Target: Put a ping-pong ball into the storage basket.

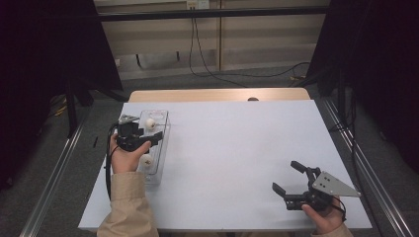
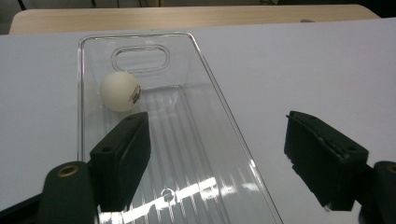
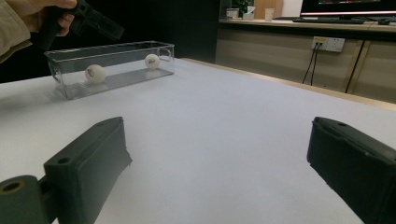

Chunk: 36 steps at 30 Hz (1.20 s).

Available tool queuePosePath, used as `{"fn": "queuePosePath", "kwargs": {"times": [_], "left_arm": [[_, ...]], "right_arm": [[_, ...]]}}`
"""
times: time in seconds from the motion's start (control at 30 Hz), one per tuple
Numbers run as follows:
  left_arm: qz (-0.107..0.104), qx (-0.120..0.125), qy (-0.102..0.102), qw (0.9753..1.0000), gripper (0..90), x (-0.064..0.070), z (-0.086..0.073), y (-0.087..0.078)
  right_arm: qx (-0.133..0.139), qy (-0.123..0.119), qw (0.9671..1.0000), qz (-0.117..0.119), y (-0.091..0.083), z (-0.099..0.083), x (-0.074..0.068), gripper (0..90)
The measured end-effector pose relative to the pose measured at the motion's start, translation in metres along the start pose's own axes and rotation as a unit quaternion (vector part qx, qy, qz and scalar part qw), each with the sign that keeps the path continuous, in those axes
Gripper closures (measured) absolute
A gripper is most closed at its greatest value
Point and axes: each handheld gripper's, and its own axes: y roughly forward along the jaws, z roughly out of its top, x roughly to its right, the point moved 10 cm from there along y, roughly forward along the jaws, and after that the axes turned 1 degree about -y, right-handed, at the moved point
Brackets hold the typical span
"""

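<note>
Two white balls point(image 1: 149, 122) lie in the clear box point(image 1: 163, 143) at the left of the frame. Your left gripper point(image 1: 148, 138) hangs over it, jaws spread wide, empty. Your right gripper point(image 1: 288, 177), lower right, is spread too.

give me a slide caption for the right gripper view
Open right hand-held gripper low over the white table, facing a clear bin holding two ping-pong balls.

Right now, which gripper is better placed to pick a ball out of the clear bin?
Left. The left gripper hangs open right over the clear bin holding both balls; the right gripper sits open across the table.
</note>
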Motion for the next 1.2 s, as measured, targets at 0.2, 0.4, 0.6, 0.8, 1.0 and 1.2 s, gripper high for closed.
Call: {"fn": "queuePosePath", "kwargs": {"times": [0.2, 0.4, 0.6, 0.8, 1.0, 1.2], "left_arm": [[-0.004, 0.010, 0.008, 0.9999, 18.1, 0.006, -0.005, -0.006], [-0.006, 0.021, 0.006, 0.9997, 13.5, 0.007, -0.011, -0.011], [-0.011, 0.029, 0.005, 0.9995, 11.4, 0.008, -0.016, -0.012], [-0.021, 0.049, 0.009, 0.9986, 9.3, 0.013, -0.016, -0.017], [-0.035, 0.064, 0.012, 0.9972, 7.8, 0.018, -0.019, -0.021], [-0.051, 0.077, 0.022, 0.9955, 6.0, 0.025, -0.022, -0.023]], "right_arm": [[0.000, 0.000, 1.0000, 0.000, -0.001, 0.000, 0.000, 4.4], [0.000, 0.002, 1.0000, 0.001, -0.001, 0.000, -0.001, 4.3], [0.001, 0.003, 1.0000, -0.001, -0.002, 0.000, -0.001, 4.3], [0.001, 0.003, 1.0000, -0.001, -0.002, -0.001, 0.000, 4.3], [0.001, 0.005, 1.0000, -0.001, -0.003, 0.000, 0.001, 4.3], [0.001, 0.005, 1.0000, -0.001, -0.002, 0.000, 0.001, 4.3]]}}
